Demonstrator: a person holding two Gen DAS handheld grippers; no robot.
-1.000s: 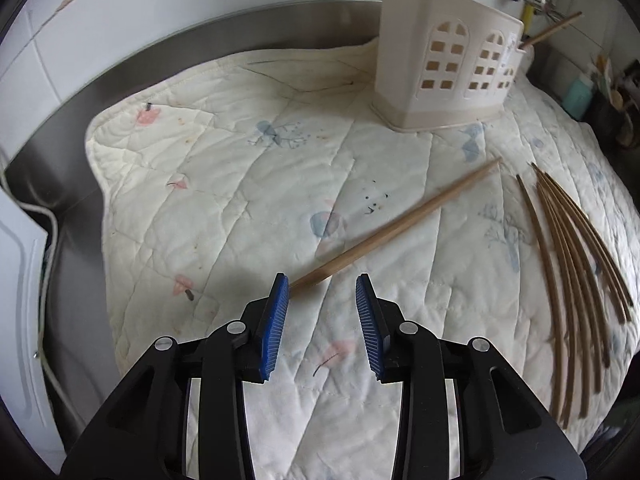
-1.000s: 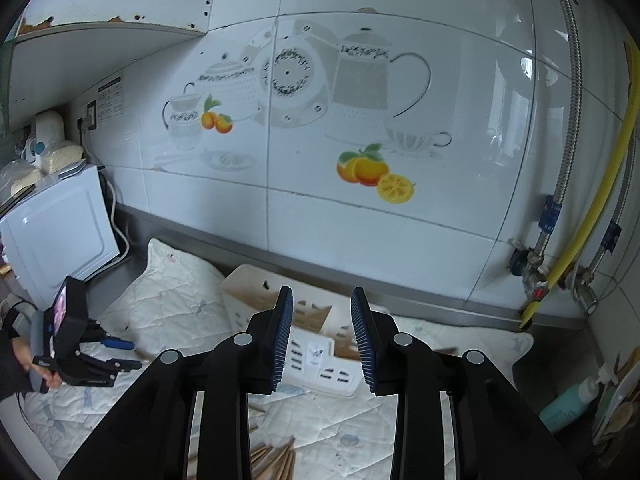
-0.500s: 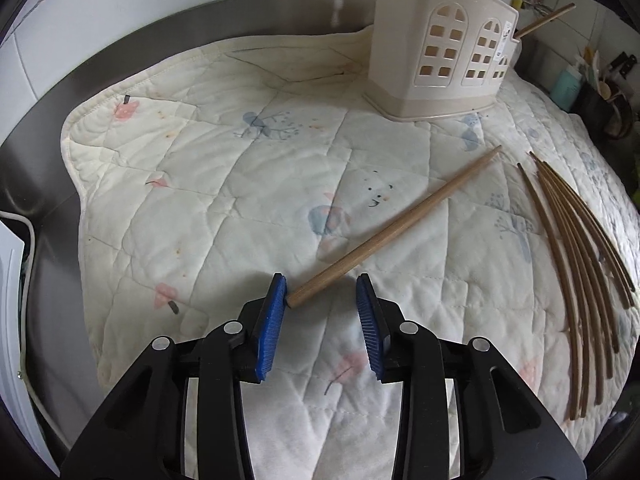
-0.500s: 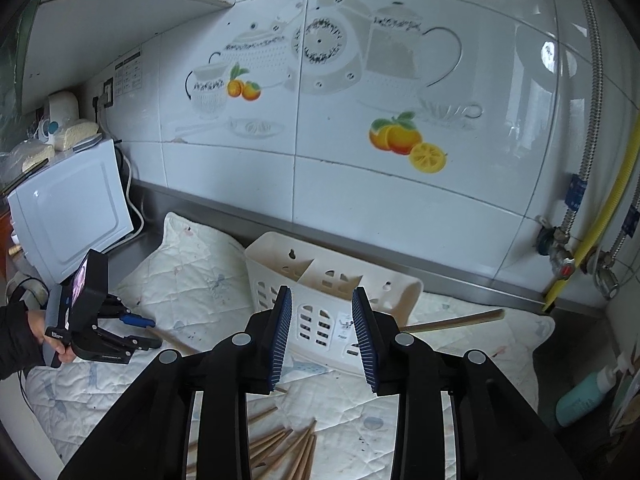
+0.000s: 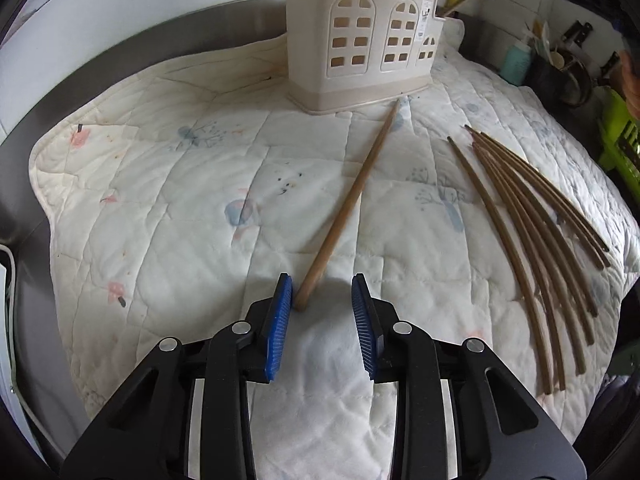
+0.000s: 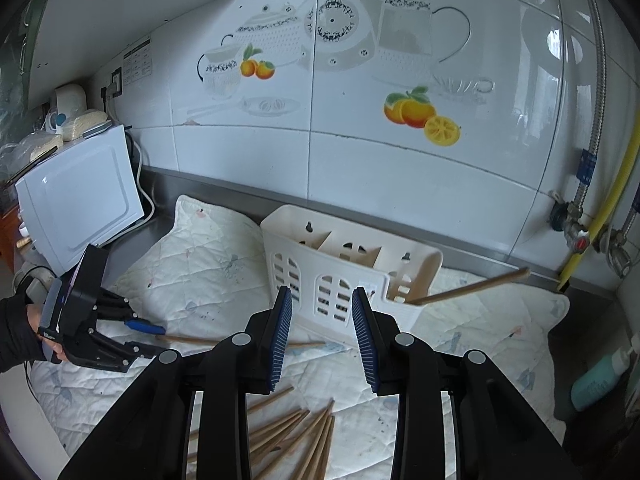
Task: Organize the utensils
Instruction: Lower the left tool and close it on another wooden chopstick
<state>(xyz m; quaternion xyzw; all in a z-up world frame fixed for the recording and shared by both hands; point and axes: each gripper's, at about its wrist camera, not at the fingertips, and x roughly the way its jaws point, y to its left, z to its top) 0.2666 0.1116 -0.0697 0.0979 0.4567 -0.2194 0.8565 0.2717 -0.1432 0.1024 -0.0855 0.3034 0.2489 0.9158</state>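
Quilted white mat [image 5: 168,216] on steel counter [image 5: 120,56]; light stiff wooden chopstick [image 5: 352,204] before cream holder [image 5: 360,40]; left tongs [image 5: 320,312] closing around its near end, right tongs [image 6: 322,322] part-open, empty.

A home kitchen. White wall tiles [image 6: 360,160] carry teapot and fruit decals, and gas pipes [image 6: 592,184] run down beside them. A white microwave [image 6: 80,200] sits on the steel desk [image 6: 192,188].

A grey stainless-steel tabletop [image 5: 32,216] carries a white quilted cloth mat [image 5: 192,208]. On the mat stand a cream plastic utensil caddy with arched cut-outs [image 5: 360,40], one thick wooden chopstick [image 5: 352,204] and a fan of thin brown wooden chopsticks [image 5: 532,240].
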